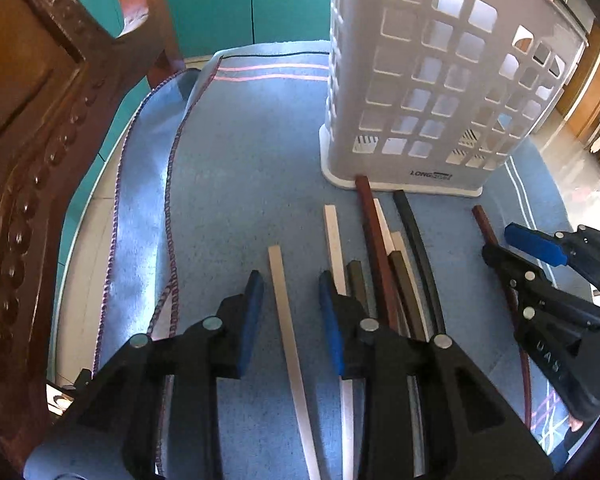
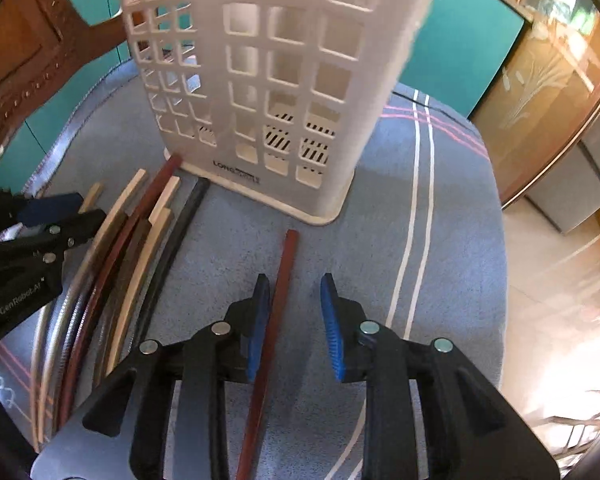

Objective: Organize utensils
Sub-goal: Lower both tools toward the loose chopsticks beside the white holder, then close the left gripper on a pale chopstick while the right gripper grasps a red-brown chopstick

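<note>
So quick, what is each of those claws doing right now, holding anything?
Left gripper: open, holding nothing; a pale chopstick lies between its fingers.
Right gripper: open, holding nothing; a reddish-brown chopstick lies between its fingers.

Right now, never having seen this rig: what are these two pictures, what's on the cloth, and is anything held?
No robot arm here: a person holds one two-finger gripper per hand, each with a fisheye camera looking along its fingers.

The left wrist view shows the left gripper, jaws open, astride a pale cream chopstick without clamping it. The right wrist view shows the right gripper, jaws open around a lone reddish-brown chopstick.

Both lie on a blue cloth. A bundle of mixed cream, brown and black chopsticks lies between the grippers, in front of an upright white perforated plastic utensil holder. Nothing is held.
</note>
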A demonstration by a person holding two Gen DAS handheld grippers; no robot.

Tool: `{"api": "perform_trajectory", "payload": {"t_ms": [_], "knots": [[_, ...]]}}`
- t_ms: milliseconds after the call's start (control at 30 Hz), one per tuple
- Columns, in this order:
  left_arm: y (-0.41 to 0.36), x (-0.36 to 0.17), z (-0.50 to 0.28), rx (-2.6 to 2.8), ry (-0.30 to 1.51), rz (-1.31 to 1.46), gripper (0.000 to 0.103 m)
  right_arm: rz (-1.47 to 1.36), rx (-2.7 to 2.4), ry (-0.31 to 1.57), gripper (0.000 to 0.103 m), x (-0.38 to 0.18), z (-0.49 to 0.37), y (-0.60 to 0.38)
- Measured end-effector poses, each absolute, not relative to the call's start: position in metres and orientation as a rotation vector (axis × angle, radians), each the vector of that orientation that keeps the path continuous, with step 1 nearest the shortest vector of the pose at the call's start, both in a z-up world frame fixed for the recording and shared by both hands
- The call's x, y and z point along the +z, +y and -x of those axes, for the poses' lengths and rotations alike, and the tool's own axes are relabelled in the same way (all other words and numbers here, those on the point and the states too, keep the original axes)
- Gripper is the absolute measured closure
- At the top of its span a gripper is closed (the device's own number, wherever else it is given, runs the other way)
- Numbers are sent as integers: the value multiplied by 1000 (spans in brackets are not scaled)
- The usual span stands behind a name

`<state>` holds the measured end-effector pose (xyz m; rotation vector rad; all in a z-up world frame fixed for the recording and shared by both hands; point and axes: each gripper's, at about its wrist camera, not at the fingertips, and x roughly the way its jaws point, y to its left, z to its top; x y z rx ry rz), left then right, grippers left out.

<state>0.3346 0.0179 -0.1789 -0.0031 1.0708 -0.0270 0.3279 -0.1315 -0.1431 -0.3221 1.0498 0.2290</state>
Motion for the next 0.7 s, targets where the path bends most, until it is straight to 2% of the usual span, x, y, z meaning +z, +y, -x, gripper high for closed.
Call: {"api": "perform_trajectory", "payload": {"t_ms": [300, 333, 367, 400, 500, 700], "knots": [[8, -178, -338, -9, 1063, -18, 72, 316, 212, 1041, 76, -154, -314, -108], [8, -178, -339, -11, 1063, -17, 73, 307, 218, 1043, 77, -156, -320, -111], [8, -178, -340, -20, 1062, -13, 77, 281, 246, 1054, 87, -158, -323, -116], [2, -179, -343, -24, 1061, -15, 80, 265, 260, 1058, 93, -163, -324, -120], [-7, -177, -342, -40, 1057, -27, 88, 269, 261, 1049, 93, -165, -324, -121], [-20, -179, -344, -41, 1051, -33, 90, 267, 269, 1048, 93, -164, -326, -122]]}}
